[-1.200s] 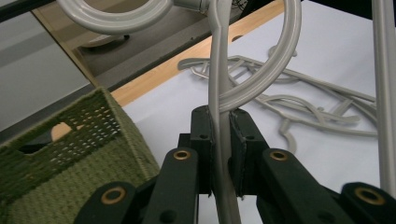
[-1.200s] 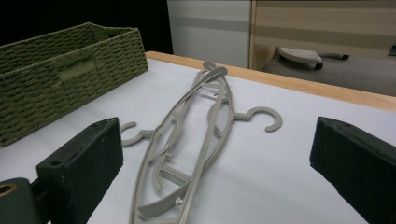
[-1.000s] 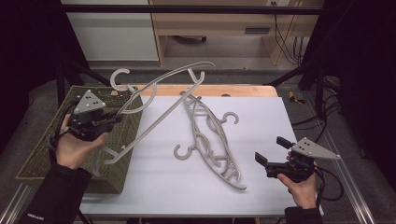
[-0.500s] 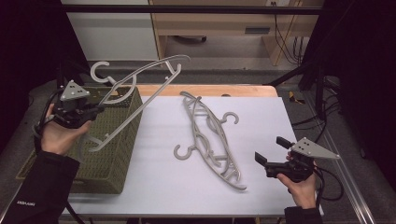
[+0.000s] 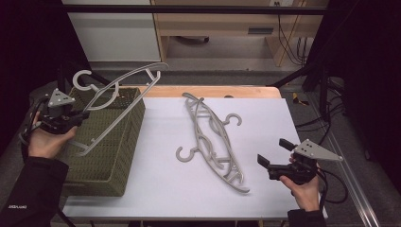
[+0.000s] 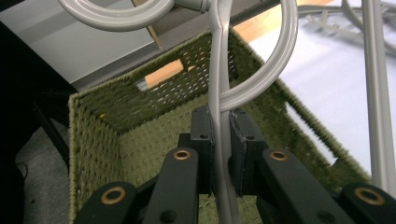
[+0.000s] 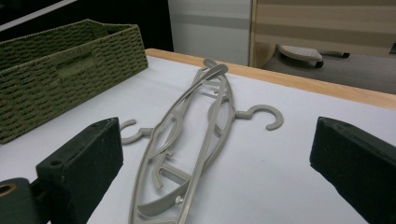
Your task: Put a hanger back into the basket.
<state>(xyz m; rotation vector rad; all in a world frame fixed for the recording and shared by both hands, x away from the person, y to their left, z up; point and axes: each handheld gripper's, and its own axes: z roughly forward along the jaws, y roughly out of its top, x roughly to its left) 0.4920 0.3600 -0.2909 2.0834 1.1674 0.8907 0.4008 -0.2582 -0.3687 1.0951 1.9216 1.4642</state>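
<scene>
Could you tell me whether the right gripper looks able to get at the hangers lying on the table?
Probably yes: the right gripper is open, and bare table lies between it and the hangers.

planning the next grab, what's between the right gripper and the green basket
In the high view, the hangers on the table lie between the right gripper and the green basket.

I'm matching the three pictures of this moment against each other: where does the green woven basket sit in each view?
High view: the green woven basket sits at the table's left edge, under the held hanger and beside the left claw.
Left gripper view: its open inside spreads behind the shut jaws, far wall across the middle.
Right gripper view: upper left corner.
Shared landmark: the white table surface to which its long side runs.
</scene>
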